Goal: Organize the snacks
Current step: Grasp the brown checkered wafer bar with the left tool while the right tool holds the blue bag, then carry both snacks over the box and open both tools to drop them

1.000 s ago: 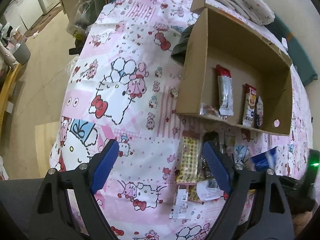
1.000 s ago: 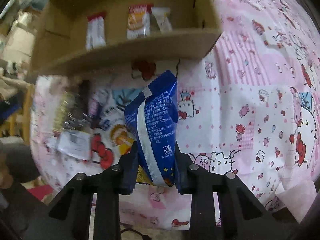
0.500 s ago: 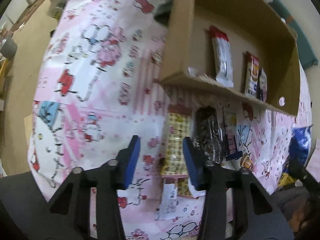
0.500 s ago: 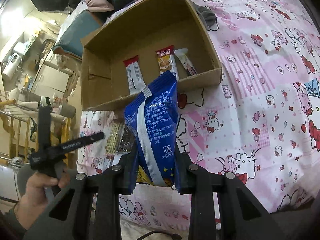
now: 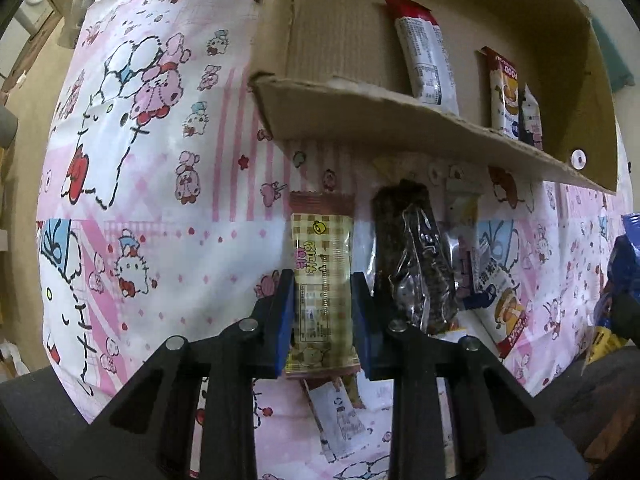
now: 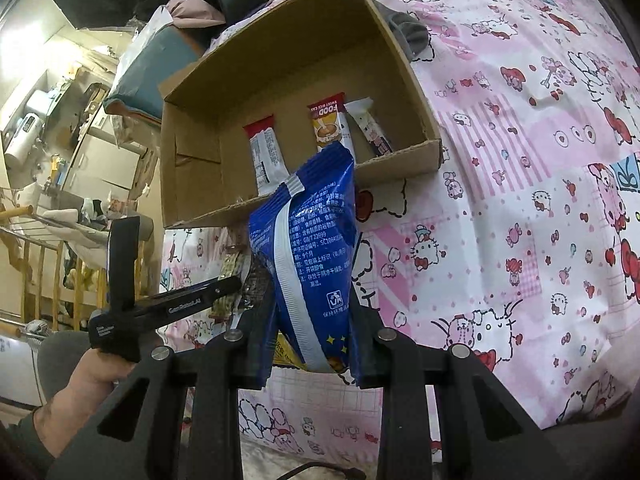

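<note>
Your left gripper has just been closing; its jaws now flank the yellow bar lying on the sheet, pads at its edges. Your right gripper is clamped on the blue bag, held up in front of the box. The box holds three packets: a red-topped white one, an orange one and a slim white one touching it. A dark bar lies just beside the yellow bar, more packets beyond.
</note>
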`<state>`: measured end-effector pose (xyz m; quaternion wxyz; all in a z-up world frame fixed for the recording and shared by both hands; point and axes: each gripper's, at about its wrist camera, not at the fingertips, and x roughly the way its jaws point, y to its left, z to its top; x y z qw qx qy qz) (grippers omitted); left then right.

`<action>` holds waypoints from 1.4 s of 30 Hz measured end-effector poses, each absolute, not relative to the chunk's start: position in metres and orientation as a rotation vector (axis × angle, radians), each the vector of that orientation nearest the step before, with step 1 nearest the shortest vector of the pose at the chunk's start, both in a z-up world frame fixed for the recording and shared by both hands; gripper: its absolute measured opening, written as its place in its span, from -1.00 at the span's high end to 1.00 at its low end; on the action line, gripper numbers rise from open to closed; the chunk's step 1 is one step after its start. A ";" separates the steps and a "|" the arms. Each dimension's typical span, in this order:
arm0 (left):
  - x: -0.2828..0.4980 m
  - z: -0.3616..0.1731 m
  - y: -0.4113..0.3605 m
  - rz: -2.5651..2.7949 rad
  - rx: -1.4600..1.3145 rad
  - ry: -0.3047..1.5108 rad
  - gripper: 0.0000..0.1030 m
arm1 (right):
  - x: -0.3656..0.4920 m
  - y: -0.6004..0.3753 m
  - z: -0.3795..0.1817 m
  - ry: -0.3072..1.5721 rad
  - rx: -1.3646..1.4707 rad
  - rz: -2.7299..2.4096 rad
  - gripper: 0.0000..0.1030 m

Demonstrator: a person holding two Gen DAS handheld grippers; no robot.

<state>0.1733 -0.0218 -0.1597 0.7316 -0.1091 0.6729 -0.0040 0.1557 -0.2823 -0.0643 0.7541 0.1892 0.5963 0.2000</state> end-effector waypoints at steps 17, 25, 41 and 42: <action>0.140 -0.107 0.029 0.075 -0.308 1.377 0.55 | 0.152 -0.267 -0.066 1.323 0.408 0.478 0.41; 0.120 -0.086 0.028 0.127 -0.293 1.267 0.55 | 0.150 -0.264 -0.060 1.309 0.435 0.524 0.41; 0.171 -0.012 -0.003 0.130 -0.177 1.004 0.55 | 0.188 -0.286 -0.016 1.027 0.559 0.574 0.41; 0.176 -0.010 -0.006 0.127 -0.175 0.998 0.55 | 0.191 -0.289 -0.015 1.020 0.568 0.568 0.41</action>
